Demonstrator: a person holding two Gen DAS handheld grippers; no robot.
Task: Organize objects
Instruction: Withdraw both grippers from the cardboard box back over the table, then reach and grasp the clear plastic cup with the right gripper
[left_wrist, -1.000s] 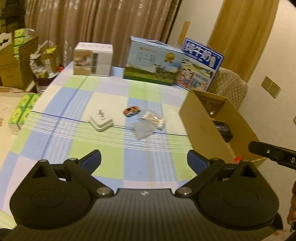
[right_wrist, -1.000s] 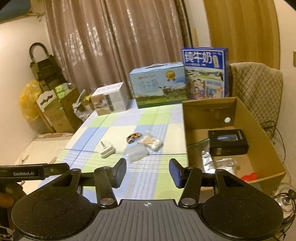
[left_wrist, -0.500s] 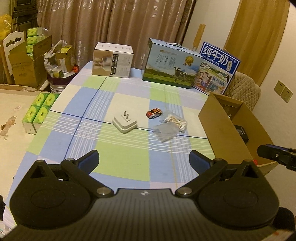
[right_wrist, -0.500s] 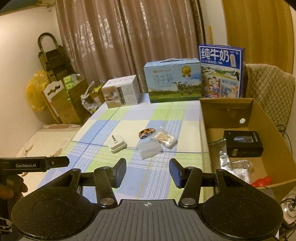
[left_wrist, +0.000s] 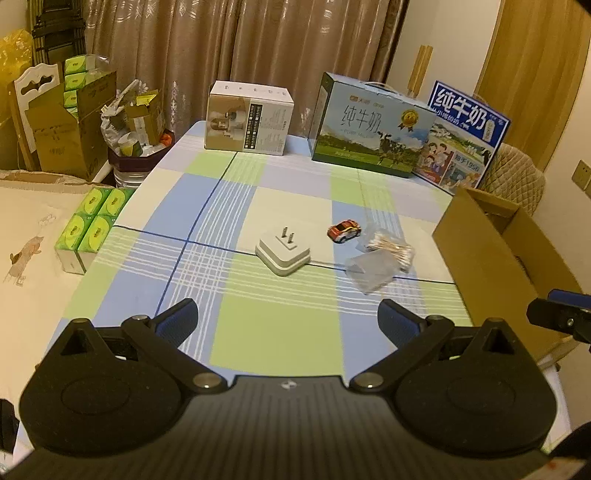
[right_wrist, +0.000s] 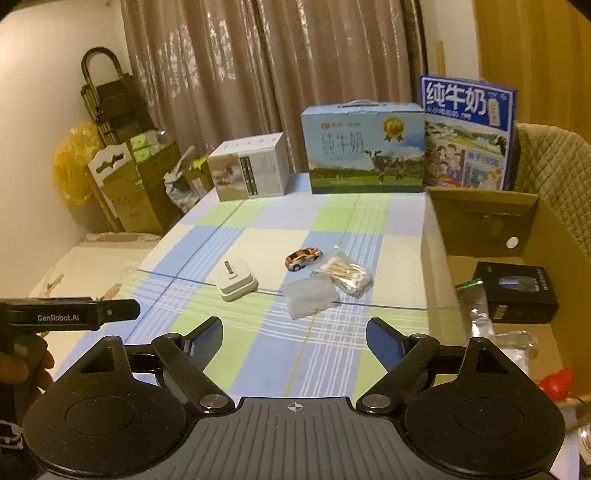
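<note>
On the checked tablecloth lie a white plug adapter (left_wrist: 282, 254) (right_wrist: 236, 279), a small red toy car (left_wrist: 343, 230) (right_wrist: 303, 257), a bag of cotton swabs (left_wrist: 391, 249) (right_wrist: 347, 277) and a clear plastic packet (left_wrist: 369, 272) (right_wrist: 309, 300). An open cardboard box (left_wrist: 480, 254) (right_wrist: 480, 210) stands at the table's right and holds a black box (right_wrist: 517, 293), foil packets and something red. My left gripper (left_wrist: 288, 321) is open and empty above the near table. My right gripper (right_wrist: 293, 338) is open and empty, nearer the box.
Two milk cartons (left_wrist: 373, 129) (left_wrist: 465, 136) and a white carton (left_wrist: 249, 118) stand along the table's far edge. Green tissue packs (left_wrist: 92, 225) lie left of the table. Cardboard boxes (left_wrist: 70, 122) and a bin stand by the curtain. A padded chair (right_wrist: 554, 166) is behind the box.
Both grippers have swung left and drawn back slightly, so the table objects sit more to the right in view. Both stay open and empty. The objects have not moved.
</note>
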